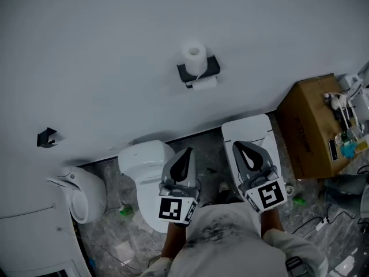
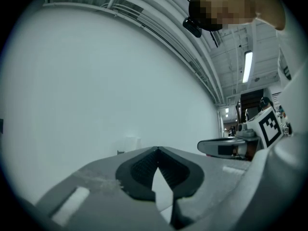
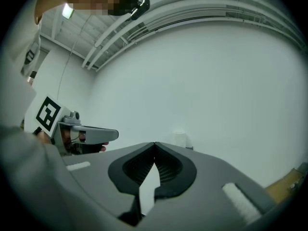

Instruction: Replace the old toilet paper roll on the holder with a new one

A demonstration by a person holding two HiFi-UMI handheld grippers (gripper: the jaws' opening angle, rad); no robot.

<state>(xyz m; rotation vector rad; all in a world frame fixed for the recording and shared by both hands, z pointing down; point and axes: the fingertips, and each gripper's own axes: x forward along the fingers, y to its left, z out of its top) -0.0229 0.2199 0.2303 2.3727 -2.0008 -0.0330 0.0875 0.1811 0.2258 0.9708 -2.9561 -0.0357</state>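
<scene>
Left claw (image 1: 185, 154) and right claw (image 1: 243, 149) are both pressed together, empty, well apart from the wall holder (image 1: 212, 67). Old roll (image 1: 204, 84) hangs beneath it, new roll (image 1: 195, 55) stands on top. Likely light, soft and crushable: pinch gently through the core.

White toilet (image 1: 144, 157) by wall (image 1: 104, 51); cardboard box (image 1: 308, 126) at right.

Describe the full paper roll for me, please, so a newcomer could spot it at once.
On the white wall above the toilets sits a black holder. The full roll stands upright on its top, thicker than the slim roll lying sideways beneath.
</scene>
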